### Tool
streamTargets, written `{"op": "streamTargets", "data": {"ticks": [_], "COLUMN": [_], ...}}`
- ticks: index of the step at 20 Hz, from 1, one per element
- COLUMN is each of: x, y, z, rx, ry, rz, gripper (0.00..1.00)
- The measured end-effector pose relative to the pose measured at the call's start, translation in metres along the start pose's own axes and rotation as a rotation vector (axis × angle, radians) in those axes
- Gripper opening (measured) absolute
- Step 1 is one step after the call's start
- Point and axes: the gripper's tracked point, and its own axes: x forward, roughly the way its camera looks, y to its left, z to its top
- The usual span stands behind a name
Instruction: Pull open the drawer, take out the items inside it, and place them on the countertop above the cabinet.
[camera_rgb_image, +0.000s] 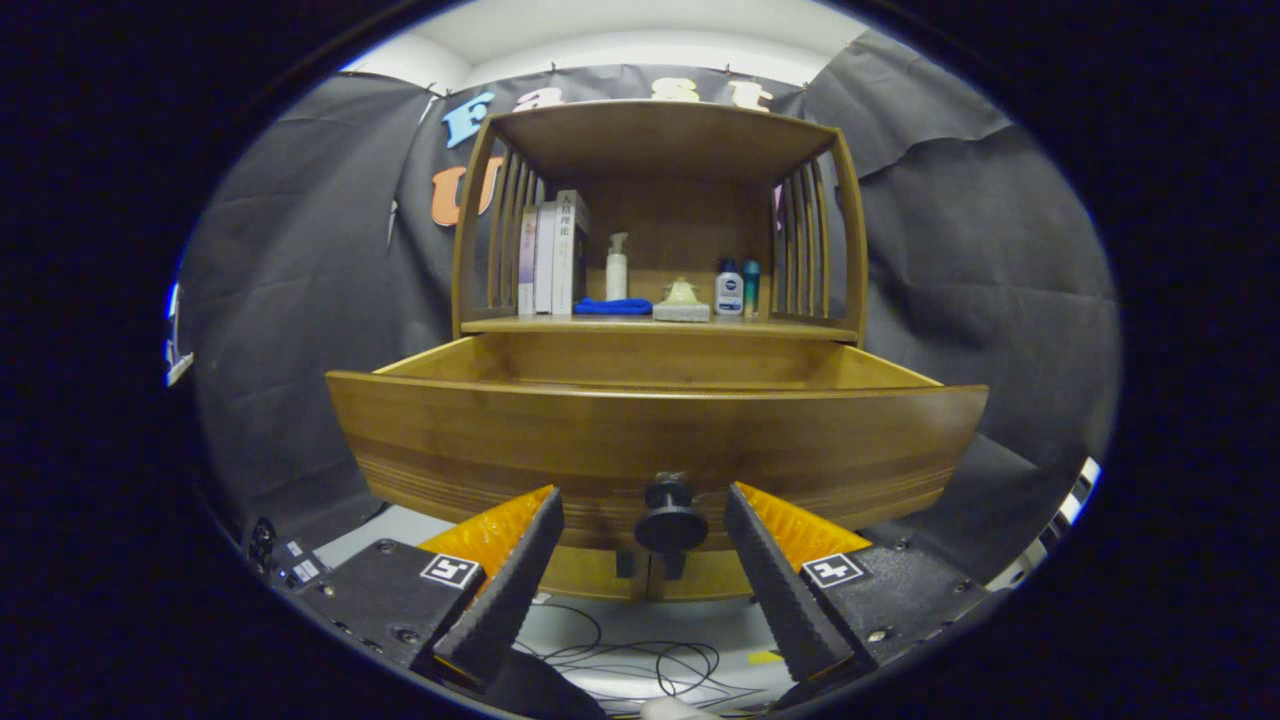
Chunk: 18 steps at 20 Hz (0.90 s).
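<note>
The tongs (645, 520) stand spread wide, with the dark round knob (670, 518) of the drawer (655, 440) in the gap between the two fingers; neither finger touches it, and each stays a little apart from its side. The knob sits at the middle of the drawer's curved wooden front, low down. The drawer is pulled out toward the camera, its front panel standing tall just ahead of the fingers and blocking the view into the box, so whatever lies inside cannot be told from here; only the top of the inner side walls and back wall shows.

Above and behind the drawer runs the tabletop (790, 327) of the wooden cabinet, roofed by an upper shelf and fenced on both sides by slatted rails. It is already crowded: a row of upright books (553, 255) at the left, a white pump bottle (617, 267) beside them, a folded blue cloth (612, 307) lying in front of the bottle, a pale ornament on a block base (682, 300) near the middle, then a small white bottle with a dark cap (729, 289) and a slim teal tube (751, 287) just beside it at the right.

Below the drawer, thin dark cables (640, 660) loop across the pale floor between the fingers.
</note>
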Motion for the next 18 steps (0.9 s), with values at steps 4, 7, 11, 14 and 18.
{"op": "streamTargets", "data": {"ticks": [4,7,11,14,18], "x": [0.013,0.025,0.027,0.031,0.040], "y": [-0.013,-0.020,-0.021,-0.018,-0.018], "z": [0.006,0.006,0.007,0.007,0.009], "rx": [0.009,0.030,0.017,0.020,0.021], "ry": [-0.009,0.000,-0.024,-0.022,-0.010], "rz": [-0.032,-0.044,-0.043,-0.037,-0.020], "gripper": [1.00,1.00,1.00,1.00,0.98]}}
